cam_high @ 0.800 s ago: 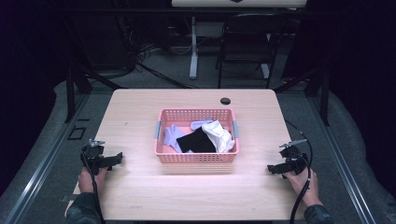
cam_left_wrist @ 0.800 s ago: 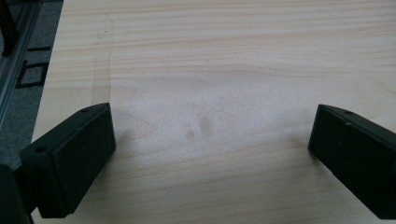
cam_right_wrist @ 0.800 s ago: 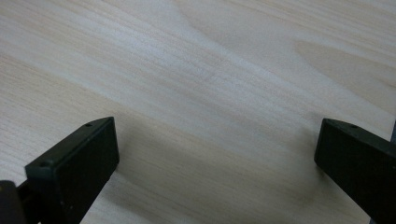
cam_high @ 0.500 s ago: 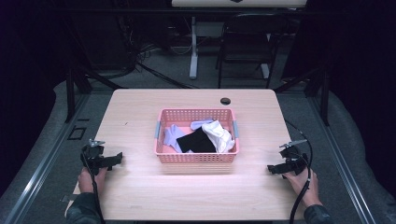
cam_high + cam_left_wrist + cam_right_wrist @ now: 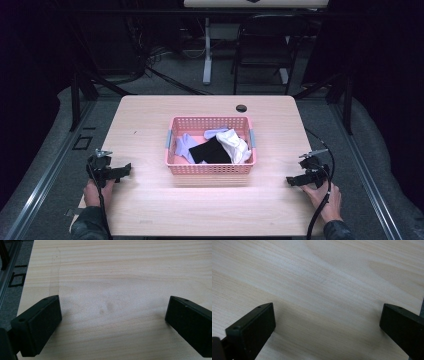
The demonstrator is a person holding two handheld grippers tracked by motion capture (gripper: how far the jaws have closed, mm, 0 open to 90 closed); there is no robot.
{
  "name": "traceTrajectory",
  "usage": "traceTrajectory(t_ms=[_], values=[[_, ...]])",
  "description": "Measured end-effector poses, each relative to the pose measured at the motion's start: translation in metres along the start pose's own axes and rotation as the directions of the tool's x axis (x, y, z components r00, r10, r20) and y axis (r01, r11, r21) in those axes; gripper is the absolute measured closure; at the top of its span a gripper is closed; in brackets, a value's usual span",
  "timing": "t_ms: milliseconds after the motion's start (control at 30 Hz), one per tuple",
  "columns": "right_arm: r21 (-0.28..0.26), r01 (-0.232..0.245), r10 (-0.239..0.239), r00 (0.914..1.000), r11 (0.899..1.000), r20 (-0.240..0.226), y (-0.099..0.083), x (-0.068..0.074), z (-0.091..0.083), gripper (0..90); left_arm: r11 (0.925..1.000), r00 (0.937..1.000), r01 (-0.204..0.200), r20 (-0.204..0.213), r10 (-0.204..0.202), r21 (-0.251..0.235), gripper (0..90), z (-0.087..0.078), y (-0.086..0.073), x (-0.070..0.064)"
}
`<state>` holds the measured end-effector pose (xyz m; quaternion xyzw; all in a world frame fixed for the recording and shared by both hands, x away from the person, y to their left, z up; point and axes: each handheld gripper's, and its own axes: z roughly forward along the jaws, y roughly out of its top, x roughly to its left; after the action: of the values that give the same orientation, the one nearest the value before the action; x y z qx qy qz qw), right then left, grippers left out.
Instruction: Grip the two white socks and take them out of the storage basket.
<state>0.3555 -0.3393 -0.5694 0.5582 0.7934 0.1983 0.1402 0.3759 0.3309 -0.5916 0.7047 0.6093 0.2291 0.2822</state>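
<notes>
A pink plastic basket [image 5: 210,168] stands in the middle of the light wooden table [image 5: 150,200]. Inside it lie a lavender cloth [image 5: 184,146], a black cloth [image 5: 210,151] and a white cloth [image 5: 234,144]. My left gripper [image 5: 125,170] rests near the table's left edge, held by a hand, and points toward the basket. In the left gripper view its jaws stand wide apart over bare wood [image 5: 112,307], nothing between them. My right gripper [image 5: 291,181] sits near the right edge, also open. The right gripper view has its jaws wide apart above bare wood [image 5: 327,302].
A small black round disc [image 5: 241,108] lies near the table's far edge. Beyond the table stand a dark chair [image 5: 265,45] and a white table leg [image 5: 207,55] on grey floor. Metal rails [image 5: 40,180] run along both sides.
</notes>
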Motion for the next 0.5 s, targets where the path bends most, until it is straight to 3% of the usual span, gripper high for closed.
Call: traceTrajectory(t_ms=[167,333,500], values=[[0.038,0.004,-0.002,0.9993,0.999,-0.036,0.003,-0.004,-0.003,0.0,1.0000,1.0000,0.000,0.000,0.000,0.000,0.5,0.000,0.000,0.000],[0.010,-0.008,0.009,0.9982,1.000,-0.060,0.007,-0.003,-0.011,0.0,1.0000,1.0000,0.001,0.000,-0.001,0.000,0.5,0.000,0.000,0.000],[-0.038,0.006,-0.010,0.9956,0.999,-0.093,0.016,0.004,-0.026,0.0,1.0000,1.0000,0.000,0.000,0.000,0.000,0.5,0.000,0.000,0.000]])
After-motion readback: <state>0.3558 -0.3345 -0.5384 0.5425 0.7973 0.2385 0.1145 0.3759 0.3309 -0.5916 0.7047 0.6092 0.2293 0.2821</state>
